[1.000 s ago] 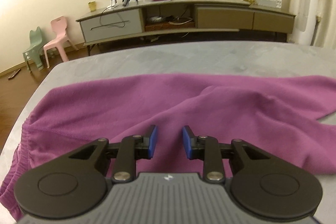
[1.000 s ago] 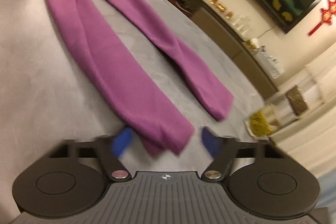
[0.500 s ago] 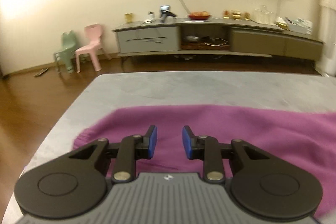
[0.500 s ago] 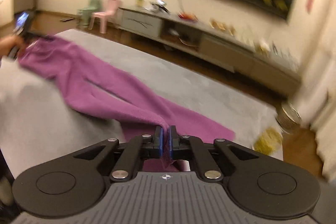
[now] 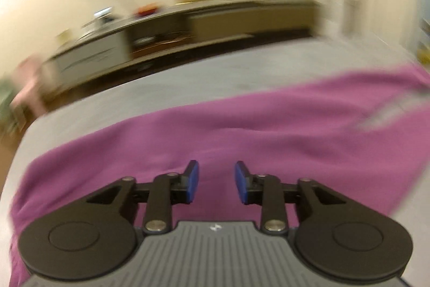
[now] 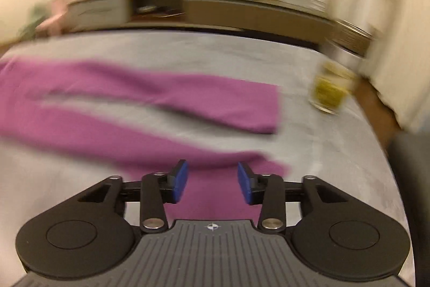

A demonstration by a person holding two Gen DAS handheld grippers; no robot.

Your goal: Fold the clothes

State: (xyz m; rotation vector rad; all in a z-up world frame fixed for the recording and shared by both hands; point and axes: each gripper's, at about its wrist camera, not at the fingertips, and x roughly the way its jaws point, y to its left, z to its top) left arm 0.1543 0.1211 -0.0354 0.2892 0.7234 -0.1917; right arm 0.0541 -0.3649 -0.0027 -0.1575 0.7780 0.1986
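My left claw [image 5: 216,182] and right claw [image 6: 212,183] are both opening, holding nothing. The purple pants [image 6: 161,96] lie below on the table [image 6: 322,152]. If I grab only one layer, my fold could go crooked

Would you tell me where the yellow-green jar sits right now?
In the right wrist view, the yellow-green jar stands at the grey table's far right edge, beyond the purple trousers' leg ends.

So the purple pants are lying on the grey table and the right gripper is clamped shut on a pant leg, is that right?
Not quite. The purple pants do lie on the grey table, but the right gripper isn't clamped on the leg. The right wrist view shows its jaws apart and opening, with the cloth lying loose below them.
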